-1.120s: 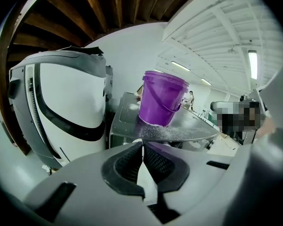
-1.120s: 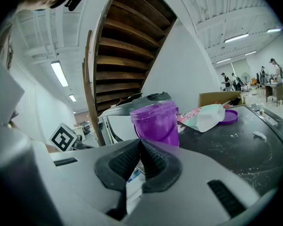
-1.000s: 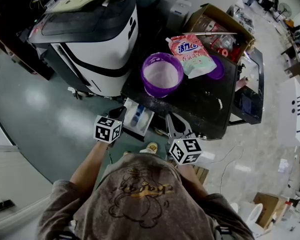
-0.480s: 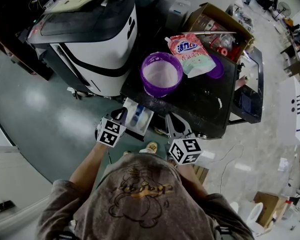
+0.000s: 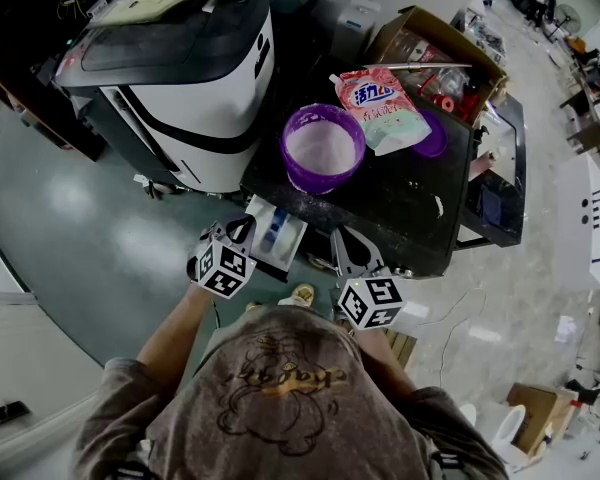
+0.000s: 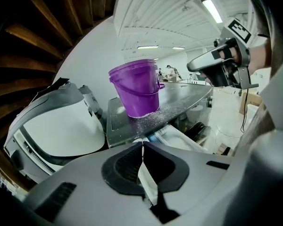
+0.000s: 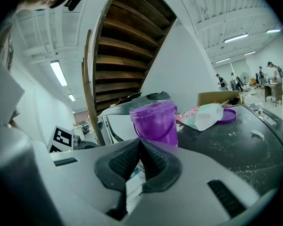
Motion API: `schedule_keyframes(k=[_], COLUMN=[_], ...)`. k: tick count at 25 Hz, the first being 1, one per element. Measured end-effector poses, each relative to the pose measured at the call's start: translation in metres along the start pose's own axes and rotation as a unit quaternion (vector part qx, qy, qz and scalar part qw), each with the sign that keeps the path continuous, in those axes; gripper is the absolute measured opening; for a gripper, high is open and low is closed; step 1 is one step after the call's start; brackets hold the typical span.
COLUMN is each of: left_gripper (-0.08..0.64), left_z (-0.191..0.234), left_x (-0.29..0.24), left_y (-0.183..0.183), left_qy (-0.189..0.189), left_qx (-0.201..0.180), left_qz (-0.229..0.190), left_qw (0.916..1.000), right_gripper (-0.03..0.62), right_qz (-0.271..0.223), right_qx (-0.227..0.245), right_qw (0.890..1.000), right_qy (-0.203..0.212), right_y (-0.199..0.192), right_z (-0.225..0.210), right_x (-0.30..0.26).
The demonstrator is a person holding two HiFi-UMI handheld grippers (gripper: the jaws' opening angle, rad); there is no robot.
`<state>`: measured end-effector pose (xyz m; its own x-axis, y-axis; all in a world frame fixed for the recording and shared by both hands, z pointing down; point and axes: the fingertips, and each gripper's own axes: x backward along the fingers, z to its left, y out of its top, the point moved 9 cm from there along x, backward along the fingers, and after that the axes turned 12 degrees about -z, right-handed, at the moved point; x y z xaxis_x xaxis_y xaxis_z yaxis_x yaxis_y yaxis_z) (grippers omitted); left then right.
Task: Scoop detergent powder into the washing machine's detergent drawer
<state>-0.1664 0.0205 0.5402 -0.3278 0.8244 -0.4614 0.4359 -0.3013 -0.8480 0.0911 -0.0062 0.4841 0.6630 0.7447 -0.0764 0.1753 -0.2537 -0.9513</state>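
My left gripper (image 5: 241,230) and my right gripper (image 5: 346,246) are both clenched, holding nothing, near the drawer (image 5: 280,234) under the purple bucket (image 5: 291,171).

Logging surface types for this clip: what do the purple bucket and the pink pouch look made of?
Purple bucket: likely translucent plastic, glossy; light glows through its wall in the gripper views.
Pink pouch: apparently soft printed plastic film, slightly shiny; it lies slumped and creased on the table.
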Motion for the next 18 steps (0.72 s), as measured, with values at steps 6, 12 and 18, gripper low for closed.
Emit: schedule_keyframes(k=[6,12,18], left_gripper=[0.023,0.023,0.023], left_z=[-0.008,-0.012,-0.017], left_x=[-0.003,-0.007,-0.010], left_y=[0.003,0.006,0.006], left_qy=[-0.020,-0.030,-0.036], left_qx=[-0.078,-0.145,-0.215], left_qz=[0.009,0.019,0.032], left_qw=[0.9967,0.9888,0.9755], right_gripper=[-0.006,-0.006,-0.006], right_qz=[0.001,0.001,0.001], right_qx=[0.003,0.004,0.003], right_qw=[1.000,1.000,1.000], right_qy=[0.001,-0.001,0.000], right_y=[0.000,0.001,0.001], right_z=[0.000,-0.001,-0.002], right_x=[0.001,0.001,0.000])
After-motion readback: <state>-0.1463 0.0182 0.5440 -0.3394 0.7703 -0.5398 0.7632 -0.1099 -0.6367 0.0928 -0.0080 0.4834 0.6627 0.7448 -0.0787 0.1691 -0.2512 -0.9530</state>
